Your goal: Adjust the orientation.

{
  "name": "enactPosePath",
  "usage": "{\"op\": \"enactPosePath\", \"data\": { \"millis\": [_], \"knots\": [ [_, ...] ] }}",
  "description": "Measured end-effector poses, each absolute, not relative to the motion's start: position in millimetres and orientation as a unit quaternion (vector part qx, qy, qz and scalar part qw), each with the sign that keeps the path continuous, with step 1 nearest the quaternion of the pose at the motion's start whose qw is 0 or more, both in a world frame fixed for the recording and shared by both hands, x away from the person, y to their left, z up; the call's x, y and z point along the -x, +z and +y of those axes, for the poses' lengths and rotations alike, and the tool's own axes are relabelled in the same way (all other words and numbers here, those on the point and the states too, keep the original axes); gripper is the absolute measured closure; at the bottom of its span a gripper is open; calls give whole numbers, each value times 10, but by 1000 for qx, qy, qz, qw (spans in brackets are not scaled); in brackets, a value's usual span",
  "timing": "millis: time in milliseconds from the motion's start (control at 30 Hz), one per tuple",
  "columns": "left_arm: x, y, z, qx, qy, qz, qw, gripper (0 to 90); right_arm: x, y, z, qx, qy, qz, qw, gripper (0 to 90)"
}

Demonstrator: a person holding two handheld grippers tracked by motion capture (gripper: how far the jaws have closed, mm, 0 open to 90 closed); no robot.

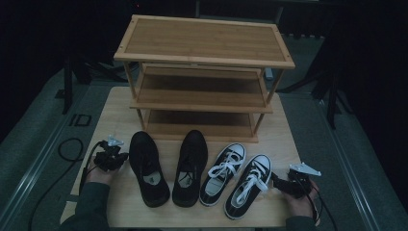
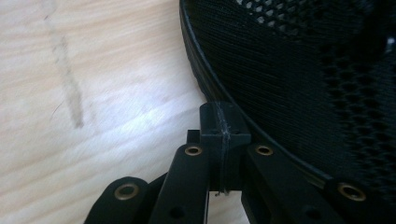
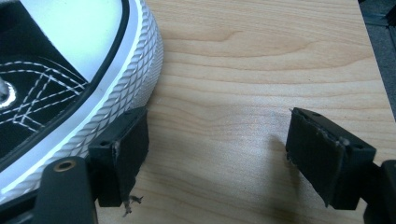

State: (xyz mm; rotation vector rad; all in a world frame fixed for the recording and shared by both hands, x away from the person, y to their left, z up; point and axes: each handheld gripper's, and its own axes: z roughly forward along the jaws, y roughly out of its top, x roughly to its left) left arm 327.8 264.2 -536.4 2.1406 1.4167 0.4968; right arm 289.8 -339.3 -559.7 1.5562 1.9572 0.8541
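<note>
At lower left, the left gripper (image 1: 117,159), jaws together, is nudging the black mesh shoe (image 1: 148,167); at lower right, the right gripper (image 1: 276,182), jaws apart and empty, is sitting beside the black-and-white canvas sneaker (image 1: 248,191). Push low, along the sole.

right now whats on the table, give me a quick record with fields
surface: wooden table
rack: three-shelf wooden shoe rack at the far side, shelves bare
shoes: pair of black mesh shoes, left of a pair of black-and-white sneakers, all in one row, toes toward the rack
left gripper: jaws shut, nothing between them, beside the outer black mesh shoe
right gripper: jaws open, beside the outer sneaker, one pad close against its white sole, not gripping
</note>
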Motion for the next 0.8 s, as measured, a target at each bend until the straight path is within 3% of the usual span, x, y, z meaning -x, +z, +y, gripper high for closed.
{"op": "enactPosePath", "data": {
  "millis": [800],
  "knots": [
    [-3583, -5267, 2059, -840, 155, 448, 262, 900, -2898, -5598, -3393, -571, 313, 718, 247, 210]
  ]
}}
